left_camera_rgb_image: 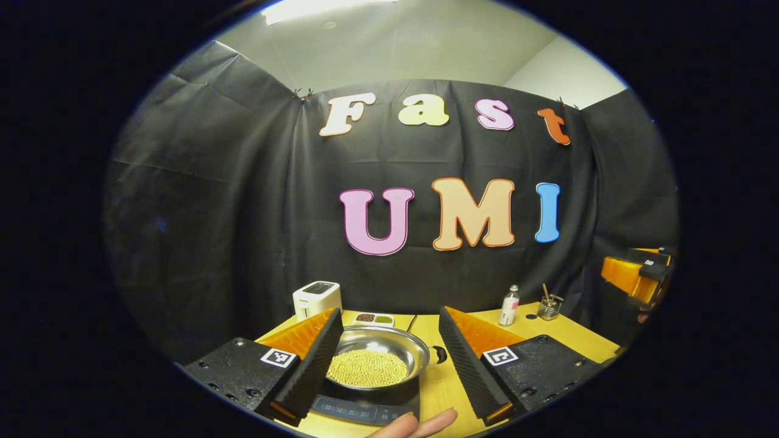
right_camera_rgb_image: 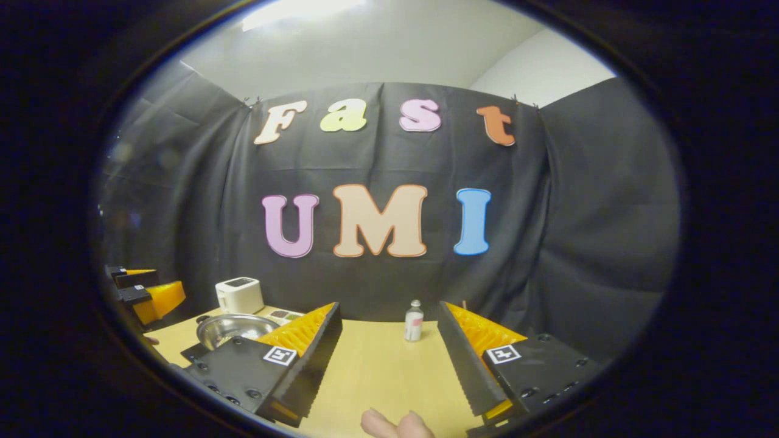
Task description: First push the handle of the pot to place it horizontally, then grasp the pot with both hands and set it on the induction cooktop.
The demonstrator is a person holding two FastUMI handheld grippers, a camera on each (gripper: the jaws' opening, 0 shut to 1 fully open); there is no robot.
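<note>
Fingertips of a person's hand [left_camera_rgb_image: 420, 424] are showing at the bottom edge of the left gripper view, just below the left gripper [left_camera_rgb_image: 389, 359], whose fingers are standing spread wide with nothing between the pads. Between and beyond them, the steel pot [left_camera_rgb_image: 378, 359] is sitting on the black induction cooktop [left_camera_rgb_image: 365, 406], so placement appears done. The pot is holding a layer of pale beans [left_camera_rgb_image: 367, 367]; a small dark side handle [left_camera_rgb_image: 439, 354] is pointing right across the wooden table [left_camera_rgb_image: 438, 389].

Right gripper [right_camera_rgb_image: 389, 359] is also hanging open, fingers wide apart over bare table, well apart from the pot [right_camera_rgb_image: 234, 328], which is lying off to its left in the right gripper view.

Handling judgement: thin polished steel, stiff, likely slippery at the rim; loose beans are adding weight and would shift or spill if tilted. Best hold is looking like opposite rim edges or the side handles, kept level.

Also on the table: a white appliance [left_camera_rgb_image: 316, 298], a small dish of two seed colours [left_camera_rgb_image: 373, 319], a bottle [left_camera_rgb_image: 509, 306], a glass jar with a stick [left_camera_rgb_image: 549, 306].
</note>
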